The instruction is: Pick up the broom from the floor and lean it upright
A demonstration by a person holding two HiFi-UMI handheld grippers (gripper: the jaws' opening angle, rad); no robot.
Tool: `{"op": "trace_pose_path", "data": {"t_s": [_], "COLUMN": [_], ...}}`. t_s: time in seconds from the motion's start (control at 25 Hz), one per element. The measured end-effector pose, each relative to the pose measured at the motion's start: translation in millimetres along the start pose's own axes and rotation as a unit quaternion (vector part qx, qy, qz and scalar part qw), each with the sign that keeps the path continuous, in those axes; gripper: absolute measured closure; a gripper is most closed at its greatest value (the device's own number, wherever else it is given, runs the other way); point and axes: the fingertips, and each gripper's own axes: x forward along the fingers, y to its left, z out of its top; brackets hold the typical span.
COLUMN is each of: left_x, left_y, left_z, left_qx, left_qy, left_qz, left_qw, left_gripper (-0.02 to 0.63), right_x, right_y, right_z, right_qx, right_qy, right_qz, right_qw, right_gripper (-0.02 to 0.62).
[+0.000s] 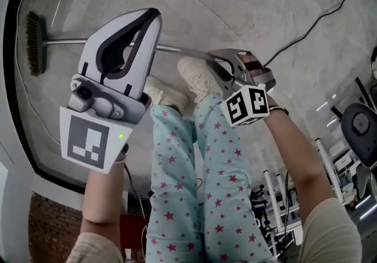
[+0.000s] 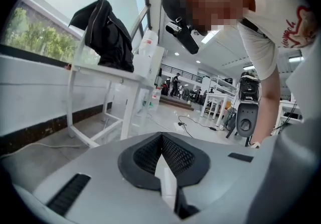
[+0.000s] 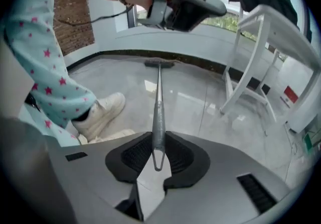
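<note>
lifting the broom by the tip of its handle

the right gripper [image 3: 158, 156] is clamping the very end of the broom handle [image 3: 159, 110], its pads pressing on both sides just above the hanging loop. the broom [image 1: 177, 51] is stretching out ahead over the floor [image 1: 247, 26], with its brush head [image 1: 35, 42] resting down by the foot of the wall. the left gripper [image 1: 147, 20] is hovering above the handle, its jaws pinched together on nothing. gripping this near the tip is probably giving little leverage, so the squeeze is needing to be firm as the end is being raised, letting the brush head pivot on the floor. the left gripper is best opening and catching the shaft lower down to steady it, clear of the white shoes [image 1: 194, 76]
</note>
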Motion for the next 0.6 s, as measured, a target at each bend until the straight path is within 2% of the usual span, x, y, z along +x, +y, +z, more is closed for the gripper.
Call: {"op": "trace_pose_path", "data": {"t_s": [0.16, 0.36, 0.52, 0.6], "left_x": [-33.6, -105.3, -187.7, -234.6], "left_y": [15.2, 43.2, 64.9, 73.1], "left_z": [97.8, 219.7, 279.6, 293.1], "left_qx": [0.014, 0.033, 0.053, 0.042], "left_qy": [-0.044, -0.091, -0.122, -0.128], "left_qz": [0.046, 0.104, 0.184, 0.227], "left_qw": [0.9979, 0.9898, 0.9740, 0.9647], "left_gripper": [0.589, 0.589, 0.589, 0.589], "right_x": [-73.1, -140.2, -165.5, -174.1], "right_y": [-33.1, -78.6, -92.5, -88.7], "right_z": [110.4, 265.9, 375.2, 423.5], "right_qx": [-0.037, -0.059, -0.123, -0.131], "right_qy": [-0.067, -0.168, -0.233, -0.254], "right_qz": [-0.025, -0.036, -0.031, -0.024], "right_qw": [0.997, 0.983, 0.964, 0.958], "right_gripper": [0.495, 0.491, 0.489, 0.489]}}
